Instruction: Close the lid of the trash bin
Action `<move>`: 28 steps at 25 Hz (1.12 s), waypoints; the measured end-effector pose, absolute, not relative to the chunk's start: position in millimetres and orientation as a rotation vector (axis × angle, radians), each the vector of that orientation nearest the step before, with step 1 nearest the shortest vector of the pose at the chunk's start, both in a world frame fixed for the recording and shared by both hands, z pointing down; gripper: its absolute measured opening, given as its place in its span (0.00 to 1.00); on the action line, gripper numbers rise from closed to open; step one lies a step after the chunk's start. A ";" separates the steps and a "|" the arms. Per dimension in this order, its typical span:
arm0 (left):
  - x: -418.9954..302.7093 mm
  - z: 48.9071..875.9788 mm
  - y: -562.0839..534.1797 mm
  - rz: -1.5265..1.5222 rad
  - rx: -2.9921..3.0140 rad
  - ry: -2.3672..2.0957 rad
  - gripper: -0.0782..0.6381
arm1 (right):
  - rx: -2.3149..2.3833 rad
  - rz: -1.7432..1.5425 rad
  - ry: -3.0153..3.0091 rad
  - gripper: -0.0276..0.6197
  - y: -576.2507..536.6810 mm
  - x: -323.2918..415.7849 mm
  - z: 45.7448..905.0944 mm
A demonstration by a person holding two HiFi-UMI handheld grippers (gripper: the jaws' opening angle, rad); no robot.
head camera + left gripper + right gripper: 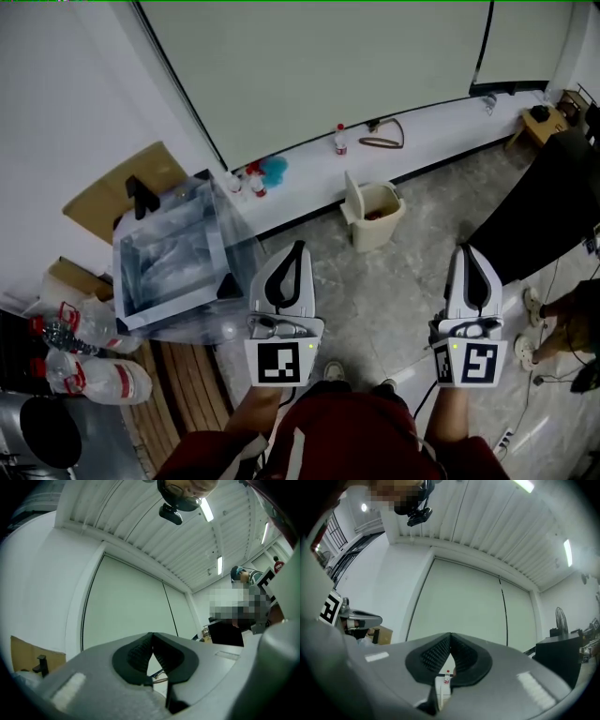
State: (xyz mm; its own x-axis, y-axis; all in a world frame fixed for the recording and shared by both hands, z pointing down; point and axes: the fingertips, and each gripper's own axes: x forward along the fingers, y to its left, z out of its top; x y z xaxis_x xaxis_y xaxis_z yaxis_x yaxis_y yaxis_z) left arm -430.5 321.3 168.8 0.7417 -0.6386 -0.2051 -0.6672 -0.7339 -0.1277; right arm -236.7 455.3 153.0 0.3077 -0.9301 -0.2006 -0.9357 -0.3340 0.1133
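Note:
A beige trash bin [379, 217] stands on the grey floor against the white ledge, its lid [353, 194] tilted up at its left side. Both grippers are held well short of it, pointing toward the wall. My left gripper [297, 246] is down and left of the bin, my right gripper [466, 249] down and right of it. Each is shut with nothing between its pads. In the left gripper view the dark ribbed pads meet at the tip of the left gripper [152, 635]. The right gripper [451, 635] shows the same, with a small bottle [447, 677] seen beyond the gap.
A clear plastic box [173, 258] stands at the left in front of cardboard [122, 192]. Bottles [340, 139] sit on the ledge. Bags of bottles [89, 361] and wooden slats [192, 380] lie lower left. A black-draped table [544, 211] and another person's feet [532, 309] are at the right.

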 end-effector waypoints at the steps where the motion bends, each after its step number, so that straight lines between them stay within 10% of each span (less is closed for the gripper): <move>1: -431.8 169.3 317.3 0.218 -2.756 1.028 0.12 | -2.543 0.351 1.783 0.04 454.0 -237.4 154.2; 28: -365.0 199.0 230.5 0.165 -2.802 0.977 0.12 | -2.600 0.315 1.803 0.04 372.8 -179.3 184.5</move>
